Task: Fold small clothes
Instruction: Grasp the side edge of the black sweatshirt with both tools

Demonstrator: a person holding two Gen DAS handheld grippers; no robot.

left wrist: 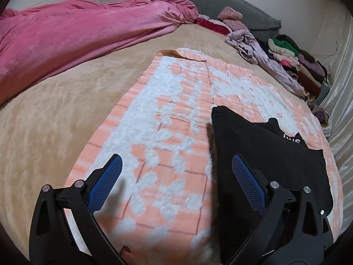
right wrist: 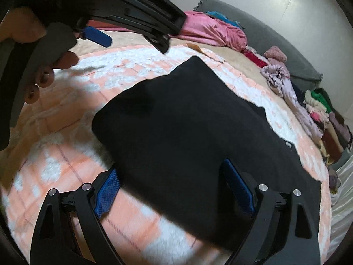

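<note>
Flat—black garment (right wrist: 187,132), long axis near-left to far-right

My left tongs (left wrist: 176,190) hang with jaws wide apart over the peach-and-white blanket (left wrist: 154,132), gripping nothing. The black garment (left wrist: 253,145) lies flat just behind the right-hand finger, folded clothes (left wrist: 295,66) stacked beyond.

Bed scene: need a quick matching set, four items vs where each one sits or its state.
Things:
1. black garment
2. pink blanket
3. stack of folded clothes
4. right tool

Places or states:
A. bunched along the far side of the bed
B. open, nothing gripped
C. spread flat on the peach and white quilt
D. piled at the right edge of the bed by the wall

Pairs: 1-C, 2-A, 3-D, 4-B
</note>
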